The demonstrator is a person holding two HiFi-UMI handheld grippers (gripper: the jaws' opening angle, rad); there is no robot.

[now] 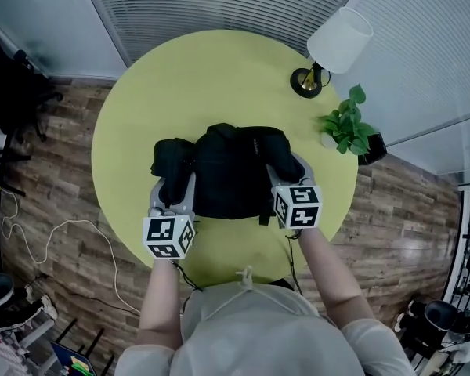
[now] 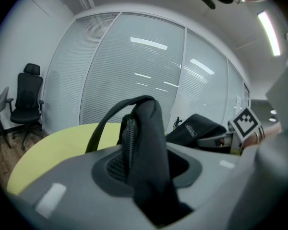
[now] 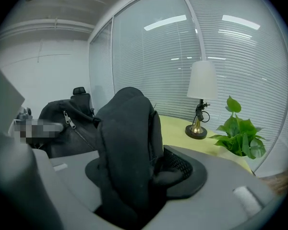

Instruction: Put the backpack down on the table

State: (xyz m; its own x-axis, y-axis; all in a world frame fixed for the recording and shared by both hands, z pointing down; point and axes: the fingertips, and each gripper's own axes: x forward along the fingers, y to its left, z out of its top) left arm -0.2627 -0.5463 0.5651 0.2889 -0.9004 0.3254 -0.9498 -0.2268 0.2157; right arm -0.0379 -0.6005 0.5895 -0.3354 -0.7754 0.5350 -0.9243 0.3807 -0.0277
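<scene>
Lying flat on the table (image 1: 219, 69), the backpack (image 1: 231, 171) sits between my hands. My left tongs (image 1: 176, 188) and right tongs (image 1: 286, 175) stand part-open, each loose around a shoulder strap (image 2: 144, 143), since the table bears its weight.

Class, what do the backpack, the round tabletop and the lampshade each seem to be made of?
Backpack: black matte woven fabric, probably nylon; it sags, has zips. Tabletop: smooth yellow-green coating, perhaps laminate or paint; even, no grain. Lampshade: white, matte, perhaps cloth or paper; too small to tell.
</scene>
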